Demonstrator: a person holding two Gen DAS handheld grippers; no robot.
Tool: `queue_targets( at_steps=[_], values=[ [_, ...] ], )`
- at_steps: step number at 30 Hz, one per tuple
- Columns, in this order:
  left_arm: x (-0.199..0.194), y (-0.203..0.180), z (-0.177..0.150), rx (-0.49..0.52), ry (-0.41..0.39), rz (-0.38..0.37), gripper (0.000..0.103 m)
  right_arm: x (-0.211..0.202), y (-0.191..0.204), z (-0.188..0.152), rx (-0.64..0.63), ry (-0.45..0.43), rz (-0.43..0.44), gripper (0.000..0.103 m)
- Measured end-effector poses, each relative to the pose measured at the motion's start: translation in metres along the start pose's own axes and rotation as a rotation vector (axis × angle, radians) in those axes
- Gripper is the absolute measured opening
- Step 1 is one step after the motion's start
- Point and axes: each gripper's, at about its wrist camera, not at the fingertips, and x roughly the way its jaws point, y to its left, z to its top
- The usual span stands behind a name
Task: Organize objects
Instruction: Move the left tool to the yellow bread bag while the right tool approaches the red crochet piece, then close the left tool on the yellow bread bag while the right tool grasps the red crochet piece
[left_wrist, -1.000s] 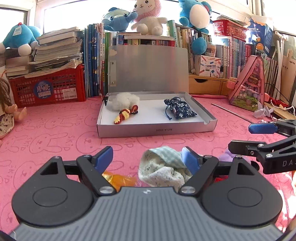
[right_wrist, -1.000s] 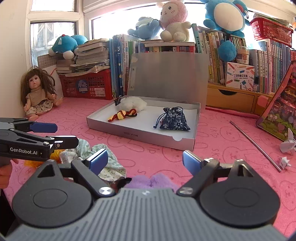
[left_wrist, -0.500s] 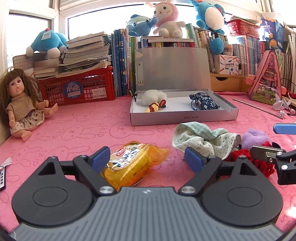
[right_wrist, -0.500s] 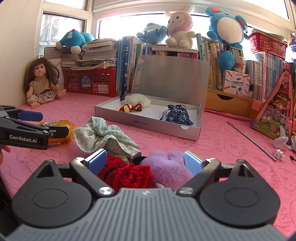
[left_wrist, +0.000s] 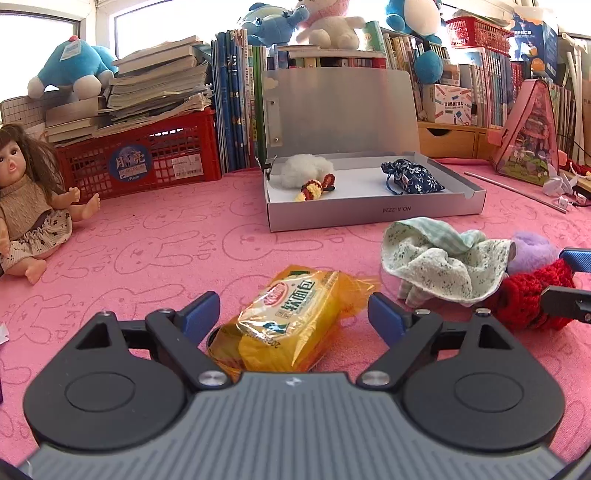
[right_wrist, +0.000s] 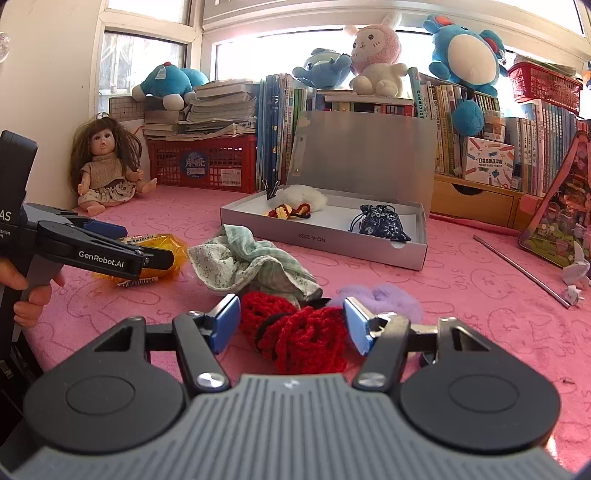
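Observation:
A silver open box holds a white fluff ball, a small crochet toy and a blue floral pouch. On the pink mat in front lie a yellow bread packet, a crumpled green cloth, a red knitted piece and a purple fluffy item. My left gripper is open, its jaws on either side of the packet. My right gripper is open on either side of the red knit.
A doll sits at the left. A red crate with books, upright books and plush toys line the back. A pink triangular case and a metal rod lie to the right.
Both grippers have pulled back and lowered towards the mat. The left one shifted from the green cloth to the yellow packet. The right one now frames the red knit with narrower jaws.

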Motion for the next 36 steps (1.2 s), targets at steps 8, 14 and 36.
queue_targets(
  at_steps=[8, 14, 36],
  values=[
    [0.008, -0.008, -0.006, 0.038, 0.012, 0.008, 0.089, 0.008, 0.004, -0.003, -0.012, 0.034, -0.005, 0.061],
    [0.014, -0.006, -0.005, 0.025, 0.02, 0.007, 0.089, 0.011, 0.004, -0.006, -0.01, 0.047, -0.013, 0.061],
    [0.027, -0.005, -0.004, -0.01, 0.025, -0.007, 0.089, 0.02, 0.002, -0.006, 0.039, 0.07, -0.014, 0.062]
  ],
)
